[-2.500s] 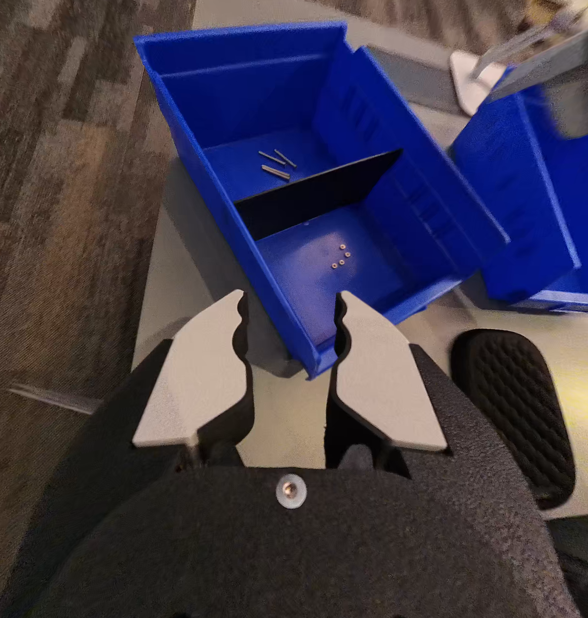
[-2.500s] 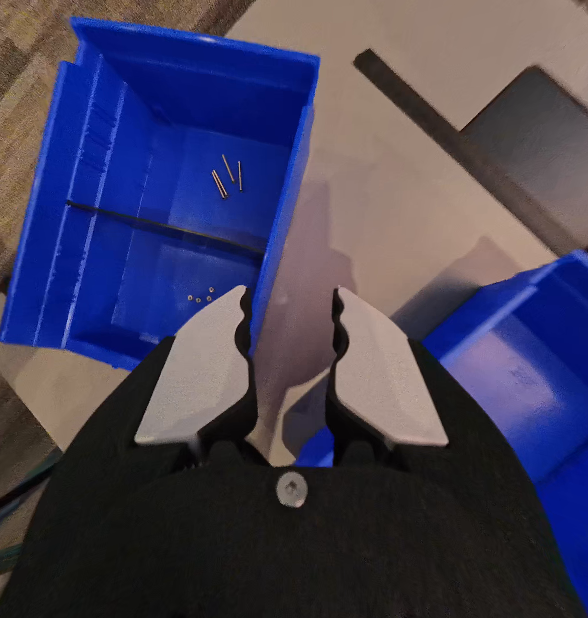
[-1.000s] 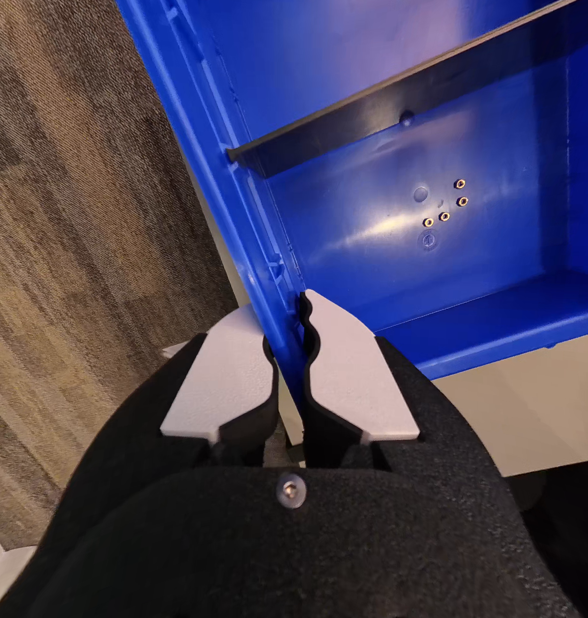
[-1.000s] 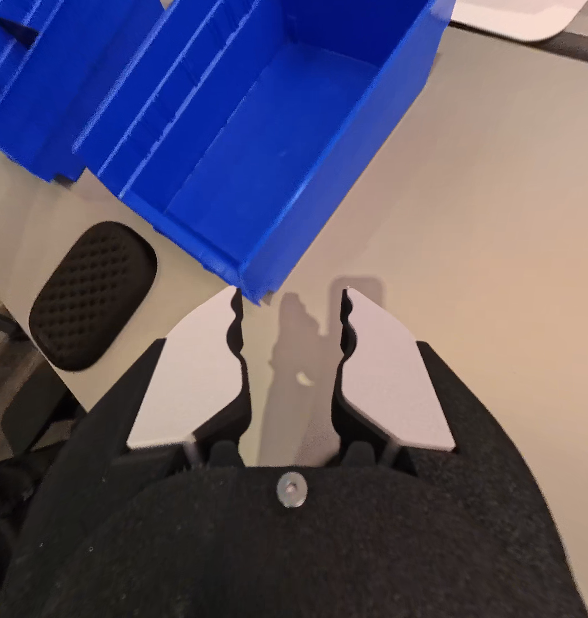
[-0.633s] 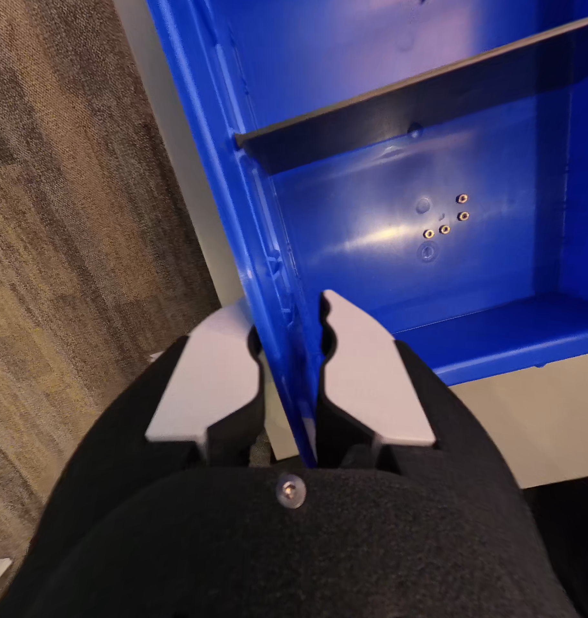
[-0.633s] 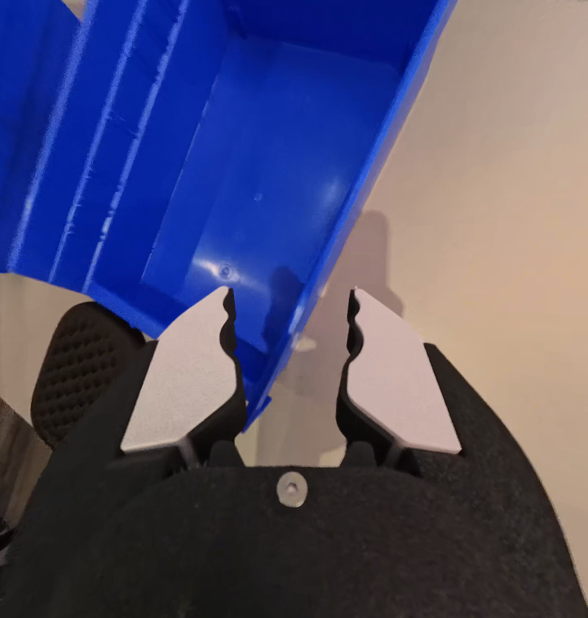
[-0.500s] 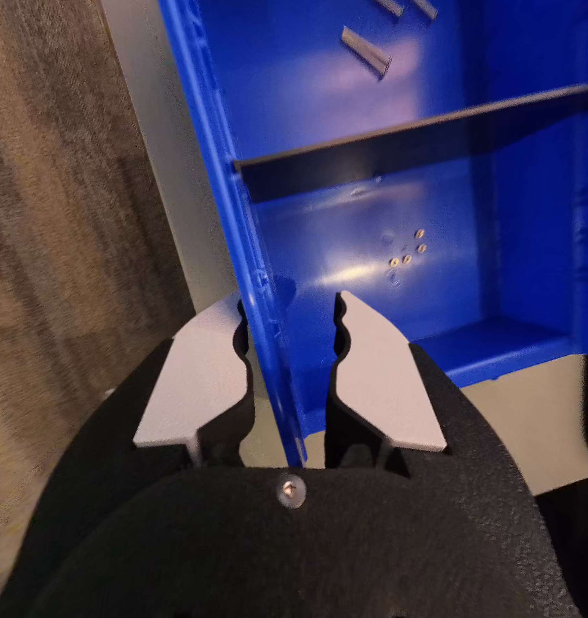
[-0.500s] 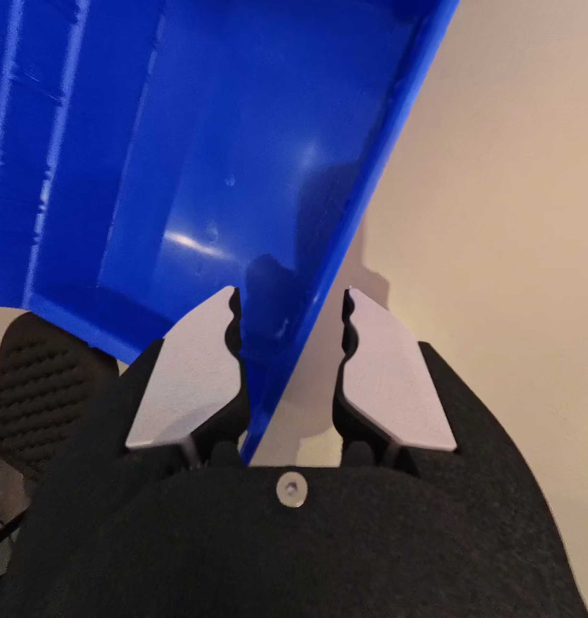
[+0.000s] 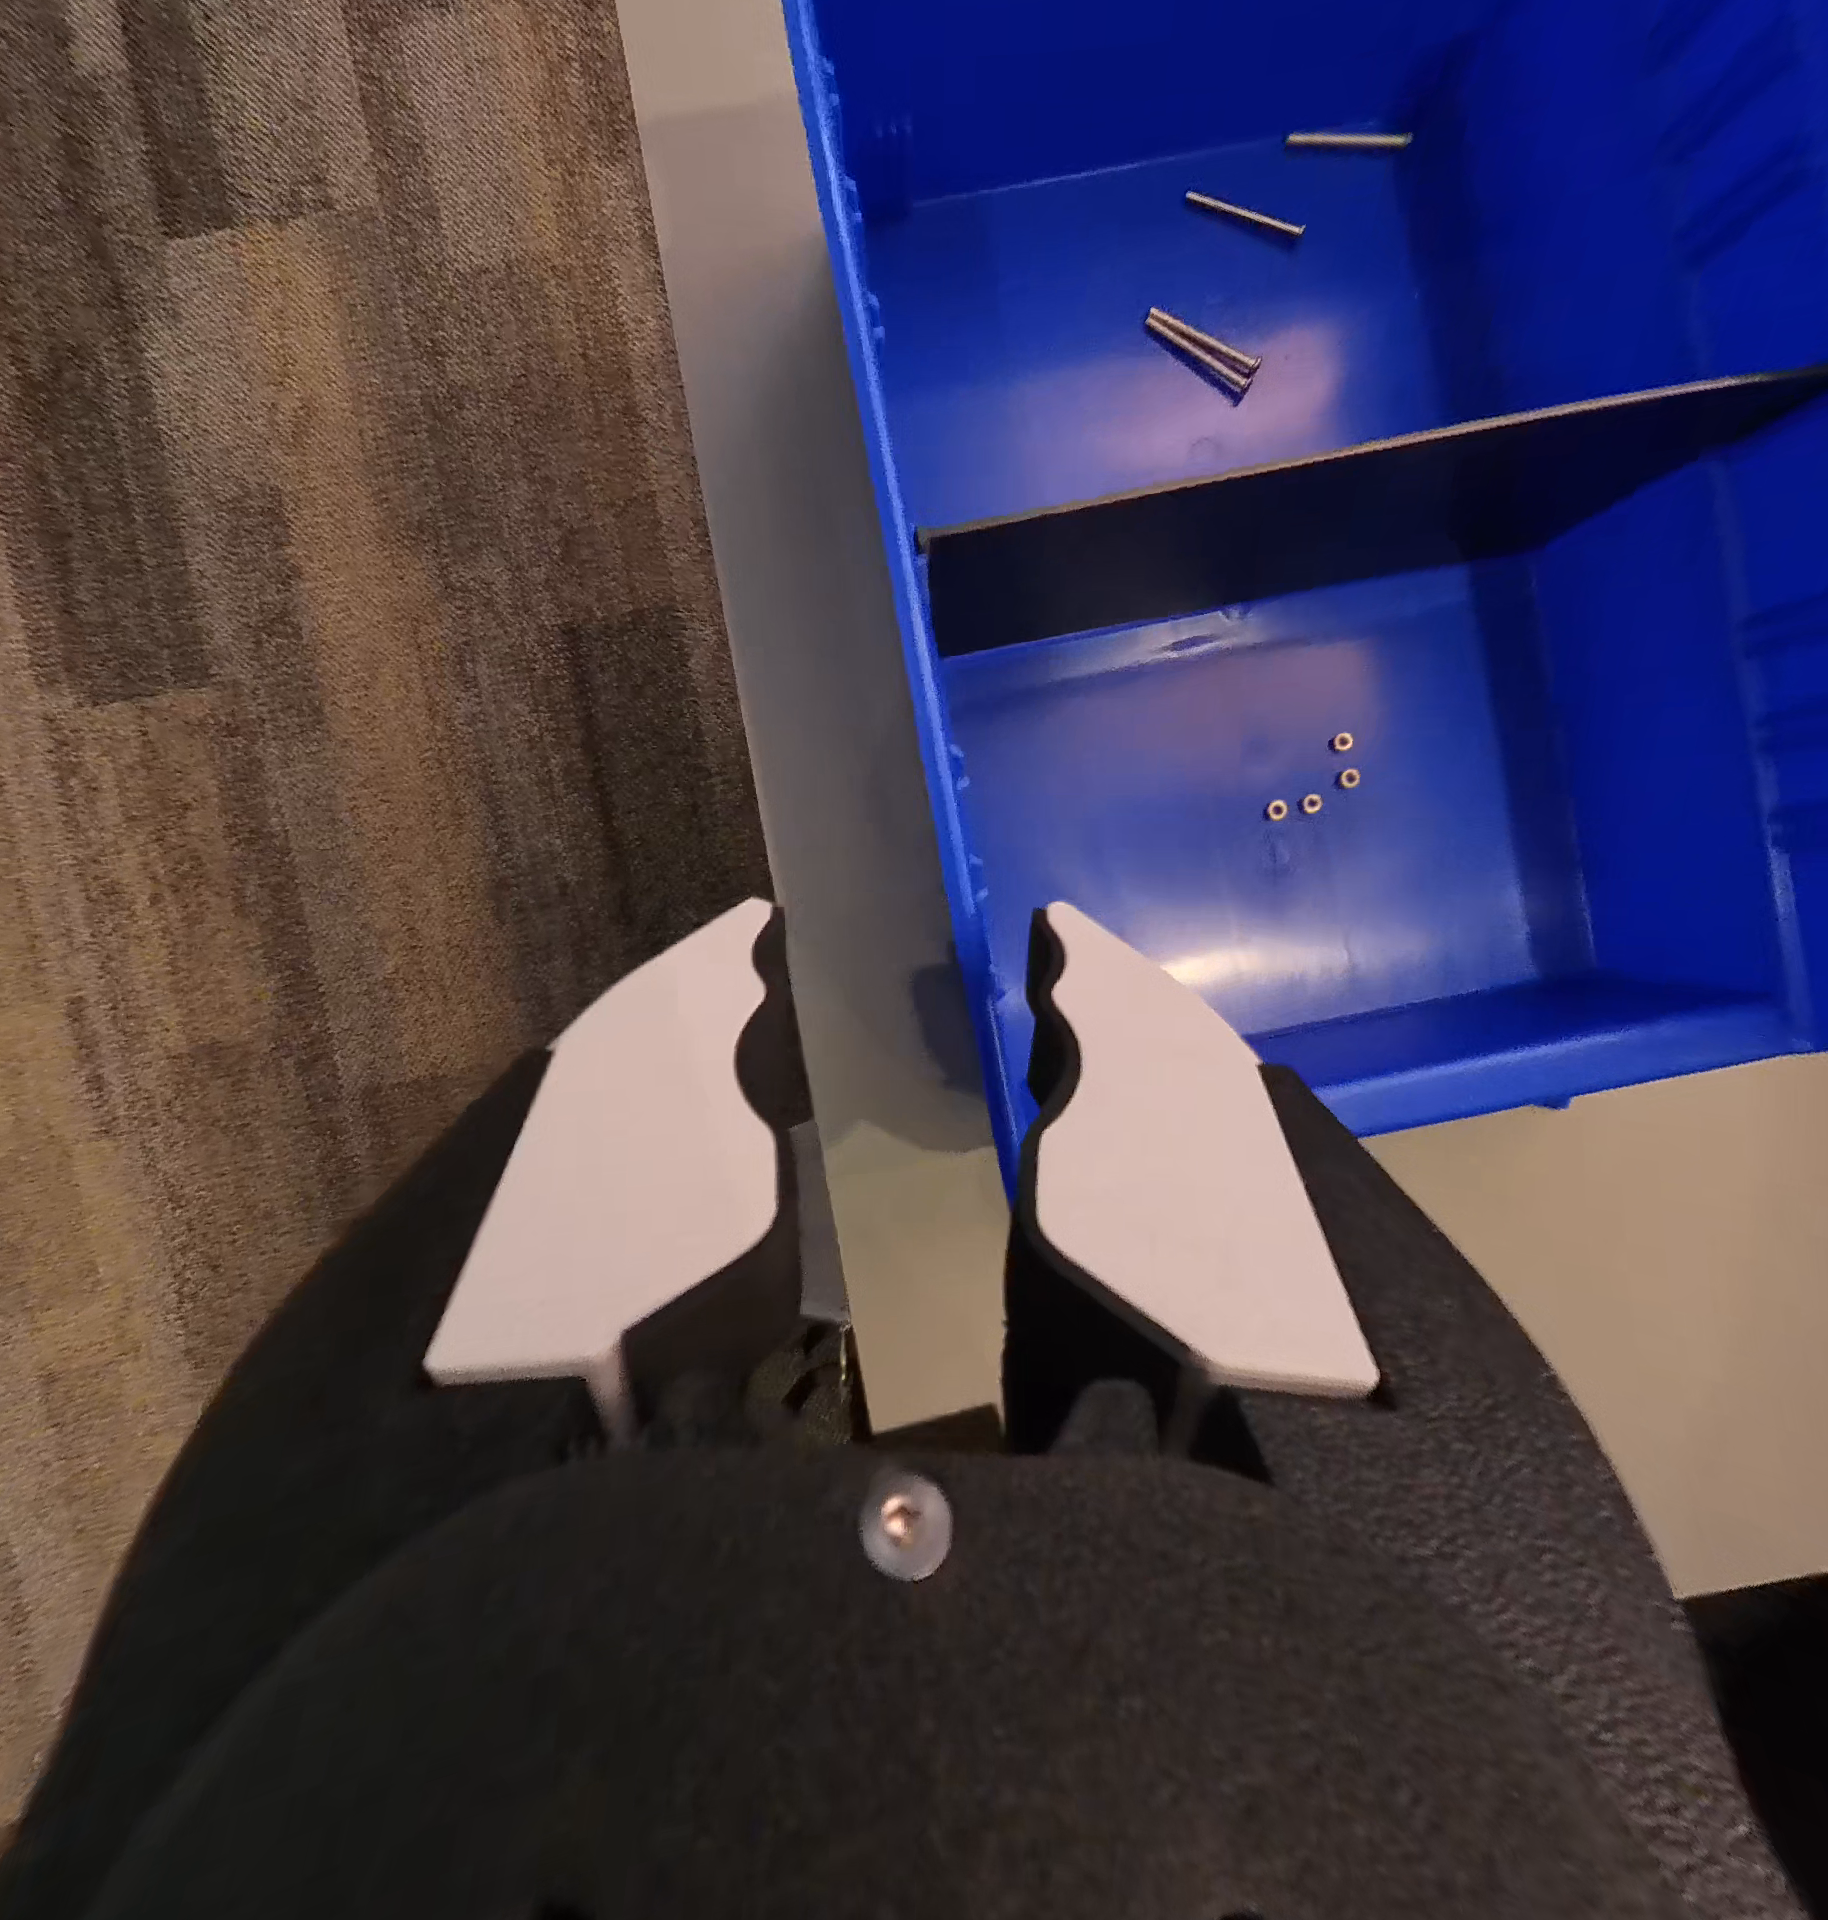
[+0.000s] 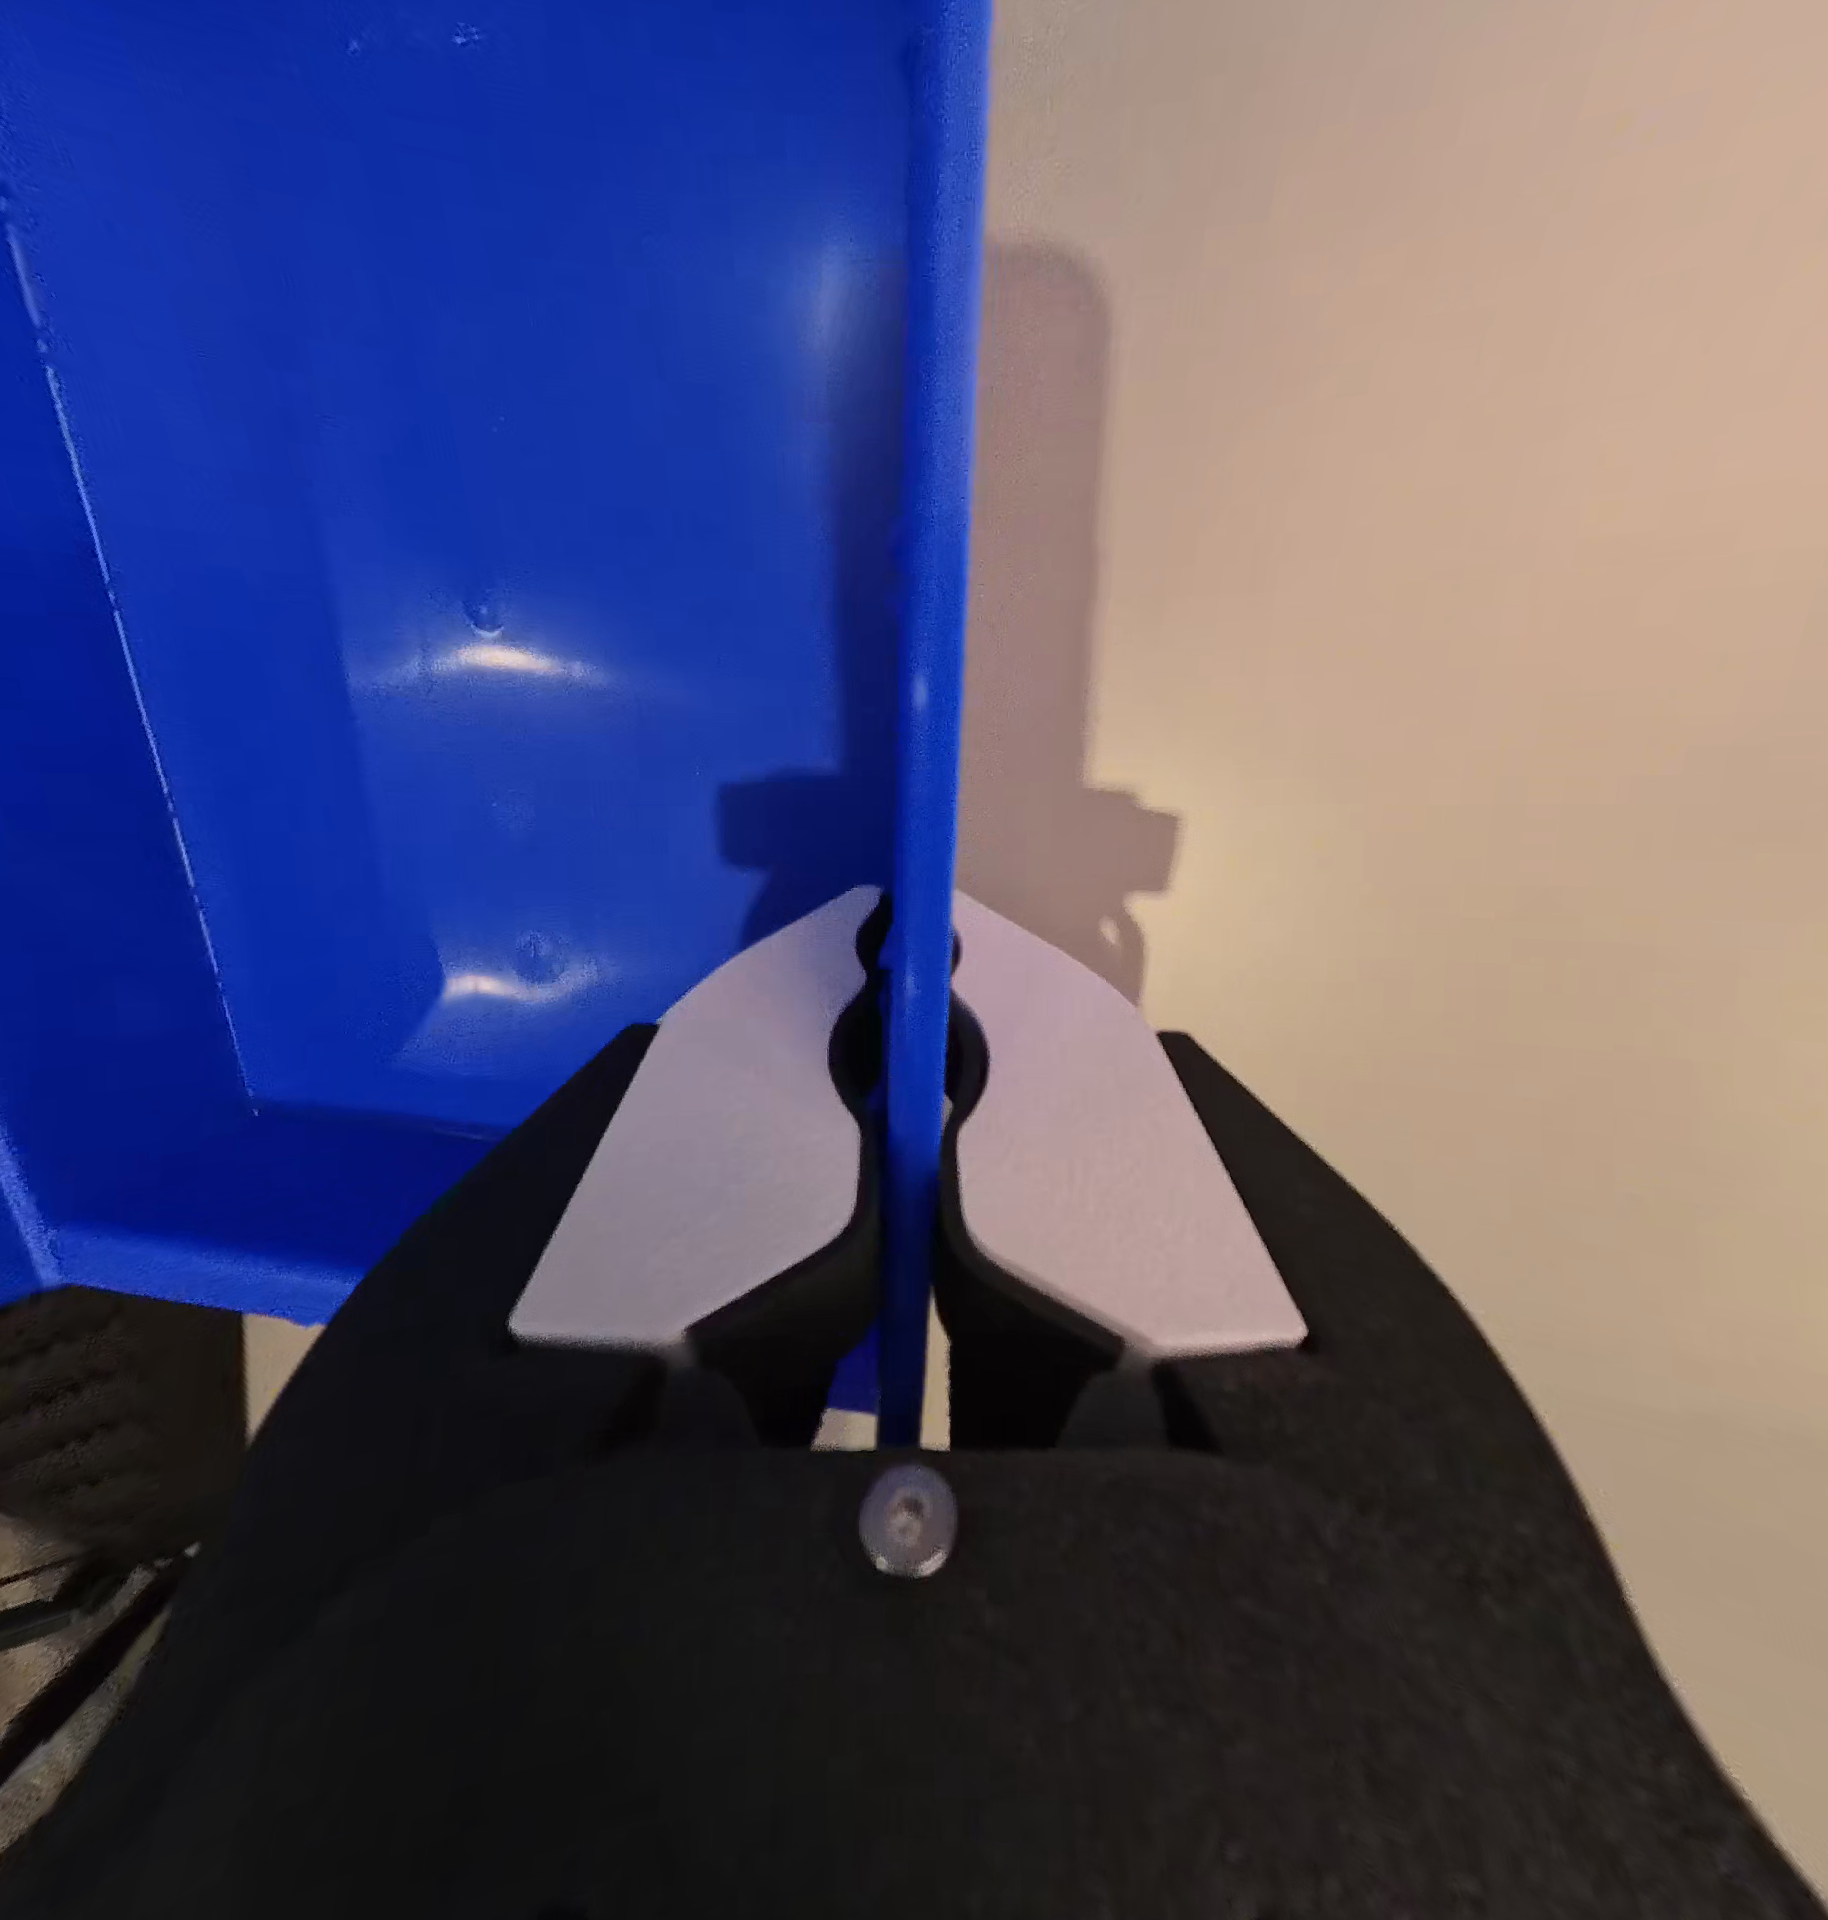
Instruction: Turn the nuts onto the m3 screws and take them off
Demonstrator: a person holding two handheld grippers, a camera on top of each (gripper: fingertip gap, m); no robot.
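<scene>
A blue bin (image 9: 889,436) split by a black divider (image 9: 1388,520) stands at the table's left edge. Several thin screws (image 9: 1201,353) lie in its far compartment. Several small brass nuts (image 9: 1310,802) lie in its near compartment. My left gripper (image 9: 902,920) is open and empty, pulled back from the bin's near left corner. My right gripper (image 10: 912,914) is shut on the right side wall of a second, empty blue bin (image 10: 931,520), with one finger inside and one outside.
The beige table (image 9: 1512,1299) ends just left of the divided bin, with patterned carpet (image 9: 266,520) beyond. In the right wrist view, bare tabletop (image 10: 1461,623) lies right of the empty bin. A black textured pad (image 10: 79,1403) sits at the lower left. Some 60 cm of space lies between my two pairs of fingers.
My left gripper let go of the divided bin's left wall, opened and drew back. My right gripper moved over the empty bin's right wall and closed on it.
</scene>
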